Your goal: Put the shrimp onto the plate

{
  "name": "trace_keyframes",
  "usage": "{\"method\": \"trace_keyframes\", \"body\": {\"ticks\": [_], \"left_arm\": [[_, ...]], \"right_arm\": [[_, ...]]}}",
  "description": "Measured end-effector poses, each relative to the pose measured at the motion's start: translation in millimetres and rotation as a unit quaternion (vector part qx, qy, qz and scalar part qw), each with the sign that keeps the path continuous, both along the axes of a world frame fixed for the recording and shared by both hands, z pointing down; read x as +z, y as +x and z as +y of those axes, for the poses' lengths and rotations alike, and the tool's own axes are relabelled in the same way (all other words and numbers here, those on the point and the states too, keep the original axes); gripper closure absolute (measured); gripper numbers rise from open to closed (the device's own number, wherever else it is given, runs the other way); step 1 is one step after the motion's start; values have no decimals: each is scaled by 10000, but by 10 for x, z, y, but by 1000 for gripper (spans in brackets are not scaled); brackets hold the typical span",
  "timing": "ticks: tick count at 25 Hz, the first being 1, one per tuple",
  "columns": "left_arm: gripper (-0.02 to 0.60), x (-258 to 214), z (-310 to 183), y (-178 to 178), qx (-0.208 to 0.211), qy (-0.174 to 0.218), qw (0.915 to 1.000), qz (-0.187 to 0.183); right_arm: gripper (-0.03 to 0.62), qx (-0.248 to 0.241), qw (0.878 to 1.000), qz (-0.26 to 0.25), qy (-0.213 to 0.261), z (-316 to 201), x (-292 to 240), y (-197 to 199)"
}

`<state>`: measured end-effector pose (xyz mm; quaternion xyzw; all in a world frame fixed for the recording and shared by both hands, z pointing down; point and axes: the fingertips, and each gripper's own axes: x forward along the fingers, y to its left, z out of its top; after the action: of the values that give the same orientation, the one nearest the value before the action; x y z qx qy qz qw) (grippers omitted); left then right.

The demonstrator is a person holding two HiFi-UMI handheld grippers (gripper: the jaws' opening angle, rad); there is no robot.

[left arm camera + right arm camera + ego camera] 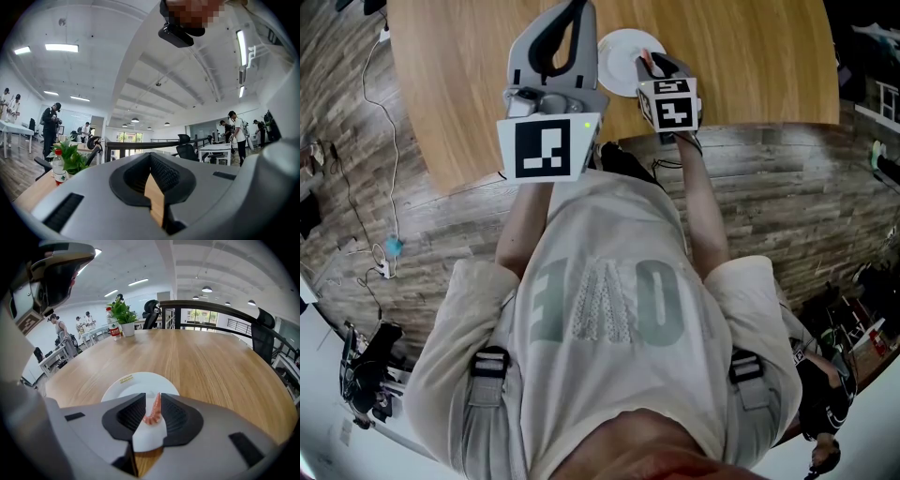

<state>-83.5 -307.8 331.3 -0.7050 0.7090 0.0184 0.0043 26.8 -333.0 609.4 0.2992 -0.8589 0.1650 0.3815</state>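
Left gripper (pixel 151 161): jaws together, nothing between them, only a sliver of table (pixel 157 201) showing below the closed tips. It points up into the room.

Right gripper (pixel 153 397): jaws clamped on the shrimp (pixel 152 415), which is pinched upright between the pads with its tail poking past the tips. The plate (pixel 126 383) lies directly under and just beyond the jaws, with white showing through the gap below the shrimp. Can't tell whether the shrimp touches the plate.
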Motion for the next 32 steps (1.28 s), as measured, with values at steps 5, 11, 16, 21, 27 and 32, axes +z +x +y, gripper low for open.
{"method": "trace_keyframes", "body": {"ticks": [5,11,16,21,27,32], "left_arm": [[571,-70,12,-34,61,96,9999,-23],[572,-197,-26,-14,132,265,9996,-37],[572,-391,-24,34,246,470,9986,-24],[572,-699,-45,91,416,824,9957,-76],[571,-897,-28,153,591,1181,9911,-176],[571,-849,-54,228,637,1070,9914,-409]], "right_arm": [[490,136,9997,-213,70,-74,-193,-102],[493,260,9926,-845,837,-323,-909,-234],[552,470,9695,-1497,1881,-452,-1842,-269],[574,795,9241,-2285,2958,-443,-2854,-154],[574,1025,8722,-2984,3739,-221,-3548,68],[574,991,8658,-2861,3984,-11,-3579,185]]}}
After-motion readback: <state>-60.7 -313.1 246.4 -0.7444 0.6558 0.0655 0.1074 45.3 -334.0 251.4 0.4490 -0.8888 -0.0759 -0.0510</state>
